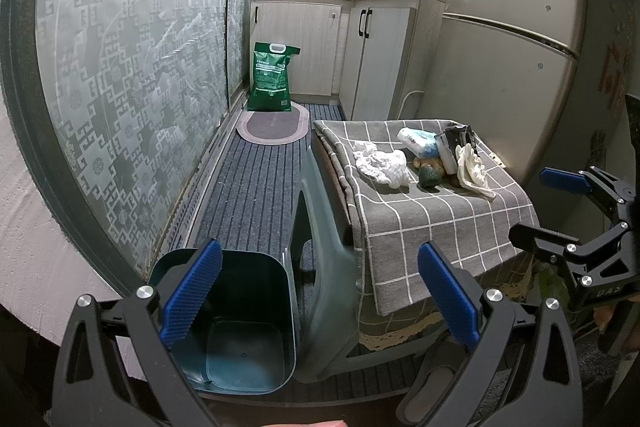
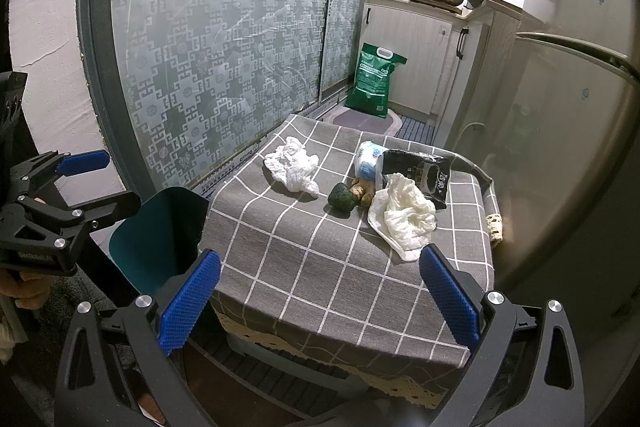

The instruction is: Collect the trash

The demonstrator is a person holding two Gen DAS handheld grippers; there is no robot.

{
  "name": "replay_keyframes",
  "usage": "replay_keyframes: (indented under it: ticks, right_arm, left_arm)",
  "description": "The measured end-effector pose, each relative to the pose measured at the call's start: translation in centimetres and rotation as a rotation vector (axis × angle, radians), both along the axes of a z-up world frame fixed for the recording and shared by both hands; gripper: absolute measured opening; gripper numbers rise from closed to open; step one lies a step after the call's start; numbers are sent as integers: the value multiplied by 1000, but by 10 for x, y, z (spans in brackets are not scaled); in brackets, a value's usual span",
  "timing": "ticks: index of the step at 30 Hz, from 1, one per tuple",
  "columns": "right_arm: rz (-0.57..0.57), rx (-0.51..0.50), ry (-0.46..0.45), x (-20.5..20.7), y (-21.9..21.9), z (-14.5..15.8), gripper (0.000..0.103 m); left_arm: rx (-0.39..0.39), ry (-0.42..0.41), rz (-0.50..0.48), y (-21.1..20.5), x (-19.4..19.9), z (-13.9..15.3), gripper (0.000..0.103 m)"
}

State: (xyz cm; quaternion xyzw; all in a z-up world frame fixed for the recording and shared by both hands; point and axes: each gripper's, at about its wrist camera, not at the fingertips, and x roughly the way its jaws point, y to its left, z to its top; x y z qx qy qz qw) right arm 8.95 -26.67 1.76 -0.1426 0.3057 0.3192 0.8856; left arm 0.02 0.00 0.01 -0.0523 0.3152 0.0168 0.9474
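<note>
Grey checked cloth (image 2: 320, 267) is covering a low table in the narrow kitchen, and the trash is sitting in a loose cluster on its far half. A crumpled white tissue (image 2: 292, 167) is lying on the side nearer the patterned glass door (image 2: 200, 47), apart from the rest. A dark green lump (image 2: 342, 199) is resting near the middle, touching a brownish lump (image 2: 362, 193) just behind it. A blue and white packet (image 2: 368, 161) is leaning at the back, beside a black wrapper (image 2: 424, 173), and a second crumpled white paper (image 2: 404, 217) is spreading in front of that wrapper, closest to the fridge (image 2: 560, 107). A teal bin (image 1: 244, 323) is standing open on the striped floor mat (image 1: 248, 187), beside a grey-green stool (image 1: 320, 267) next to the table, on the glass door side. The left gripper (image 1: 320, 307) is hanging above the bin and stool with its blue-padded fingers (image 1: 192, 291) spread wide and nothing between them. The right gripper (image 2: 320, 307) is hovering over the near edge of the cloth, its fingers (image 2: 450, 303) likewise spread apart and holding nothing, well short of the trash. A green sack (image 1: 272, 77) is leaning against the cabinets (image 1: 304, 43) at the far end.
</note>
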Motion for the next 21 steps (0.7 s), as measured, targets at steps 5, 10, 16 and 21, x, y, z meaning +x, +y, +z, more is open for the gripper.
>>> replay_keyframes:
  ticks: [5, 10, 16, 21]
  right_arm:
    - [1, -1, 0, 0, 0, 0, 100]
    - [-1, -2, 0, 0, 0, -2, 100]
    - [0, -2, 0, 0, 0, 0, 100]
    - [0, -2, -1, 0, -1, 0, 100]
  left_arm:
    - [1, 0, 0, 0, 0, 0, 100]
    - [0, -1, 0, 0, 0, 0, 100]
    - [0, -1, 0, 0, 0, 0, 100]
    - [0, -1, 1, 0, 0, 0, 100]
